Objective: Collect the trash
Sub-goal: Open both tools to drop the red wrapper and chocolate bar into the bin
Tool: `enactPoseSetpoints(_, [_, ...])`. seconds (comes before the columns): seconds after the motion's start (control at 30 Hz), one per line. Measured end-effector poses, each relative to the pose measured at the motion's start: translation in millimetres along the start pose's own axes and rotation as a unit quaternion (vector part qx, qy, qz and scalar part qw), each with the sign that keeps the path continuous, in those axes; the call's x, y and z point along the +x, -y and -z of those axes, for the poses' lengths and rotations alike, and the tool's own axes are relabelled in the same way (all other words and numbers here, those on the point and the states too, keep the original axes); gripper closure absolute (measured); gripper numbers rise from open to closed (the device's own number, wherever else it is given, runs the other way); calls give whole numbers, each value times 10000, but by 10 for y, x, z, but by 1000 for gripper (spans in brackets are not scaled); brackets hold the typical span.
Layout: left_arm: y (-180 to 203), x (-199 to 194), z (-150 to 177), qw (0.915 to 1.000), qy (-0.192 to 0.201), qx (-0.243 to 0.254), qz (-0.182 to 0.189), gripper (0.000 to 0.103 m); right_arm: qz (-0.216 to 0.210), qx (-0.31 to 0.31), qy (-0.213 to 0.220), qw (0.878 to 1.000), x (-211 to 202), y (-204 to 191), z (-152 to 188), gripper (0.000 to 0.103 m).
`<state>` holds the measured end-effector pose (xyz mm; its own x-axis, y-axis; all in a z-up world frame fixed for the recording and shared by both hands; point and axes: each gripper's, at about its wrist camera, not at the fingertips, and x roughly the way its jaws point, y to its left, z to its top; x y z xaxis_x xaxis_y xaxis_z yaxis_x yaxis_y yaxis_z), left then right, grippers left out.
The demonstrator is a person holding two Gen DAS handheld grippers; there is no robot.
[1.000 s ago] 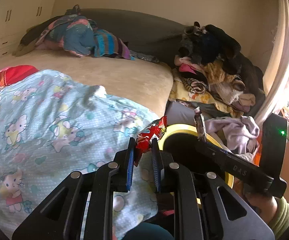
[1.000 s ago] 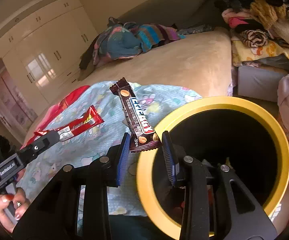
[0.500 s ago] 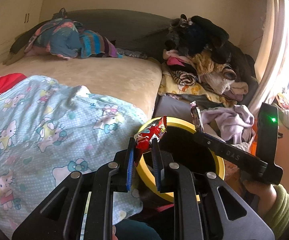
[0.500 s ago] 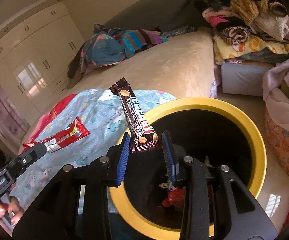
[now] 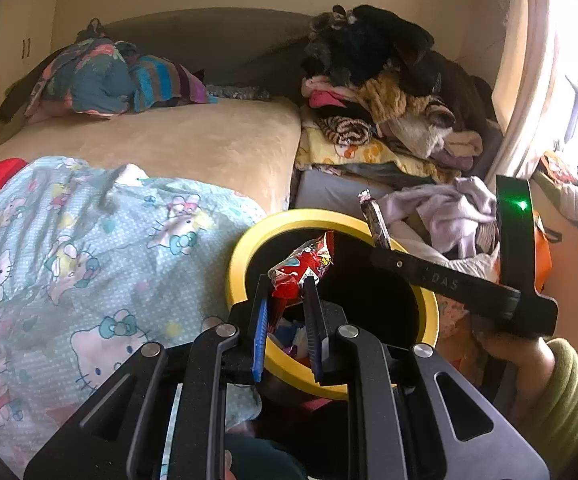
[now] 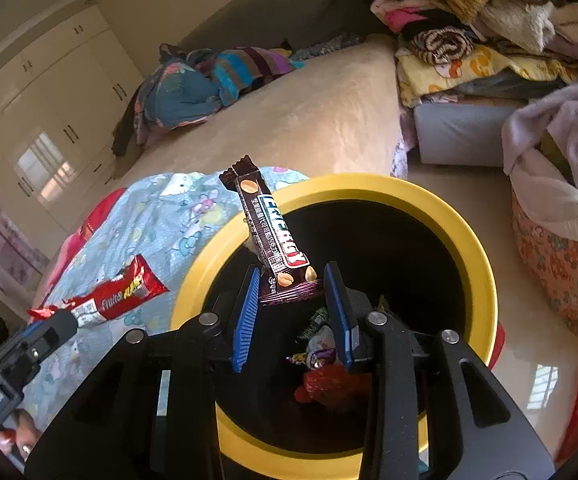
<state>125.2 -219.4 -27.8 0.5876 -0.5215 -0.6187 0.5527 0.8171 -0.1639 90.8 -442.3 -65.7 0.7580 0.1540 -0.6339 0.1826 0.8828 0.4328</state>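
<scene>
Trash is showing as two snack wrappers, one pinched in each of the person's handheld grippers, both hanging over a yellow-rimmed bin.

Left wrist view: the left gripper (image 5: pixel 287 312) is clamping the lower end of a crumpled red wrapper (image 5: pixel 303 266), which is sticking up and forward above the dark mouth of the yellow-rimmed bin (image 5: pixel 237 268). Other litter is lying at the bottom. At the right, the right gripper (image 5: pixel 381 240) is reaching in over the far rim, carrying a dark wrapper seen edge-on. A hand (image 5: pixel 517 356) in a green sleeve is holding its handle. A pale blue cartoon-cat blanket (image 5: pixel 89 260) is lying on the bed just beside the bin.

Right wrist view: the right gripper (image 6: pixel 291 296) is closing on the bottom seam of a brown snack-bar wrapper (image 6: pixel 275 240), which is standing upright and leaning slightly left, above the bin (image 6: pixel 485 272). At the lower left, the left gripper (image 6: pixel 51 322) is carrying the red wrapper (image 6: pixel 117 304) over the blanket edge, near the rim.

Both wrappers look very light, thin and crinkly, with slick foil likely to slip between the pads. Gripping the flat crimped end seam, as now, seems the surest hold.
</scene>
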Motion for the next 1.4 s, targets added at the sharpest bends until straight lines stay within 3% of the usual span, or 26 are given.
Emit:
enactPoseSetpoints(0.83, [192, 627, 133, 9977, -644, 119, 155, 85, 197, 355, -211, 9990, 113, 300, 46, 75])
enactPoseSetpoints(0.9, [206, 671, 131, 9974, -683, 121, 195, 80, 220, 402, -195, 9988, 102, 321, 40, 71])
enactPoseSetpoints(1.07, [229, 727, 114, 9970, -742, 158, 179, 43, 258, 445, -106, 9986, 24, 358, 10, 55])
enactPoseSetpoints(1.13, [234, 701, 110, 9973, -696, 178, 170, 37, 312, 398, -22, 9987, -32, 368, 5, 47])
enactPoseSetpoints(1.27, [204, 617, 106, 9980, -609, 167, 48, 13, 432, 294, 124, 9986, -154, 375, -11, 36])
enactPoseSetpoints(1.4, [110, 480, 109, 9989, -460, -53, -88, 7, 492, 197, 261, 9983, -260, 340, -30, 26])
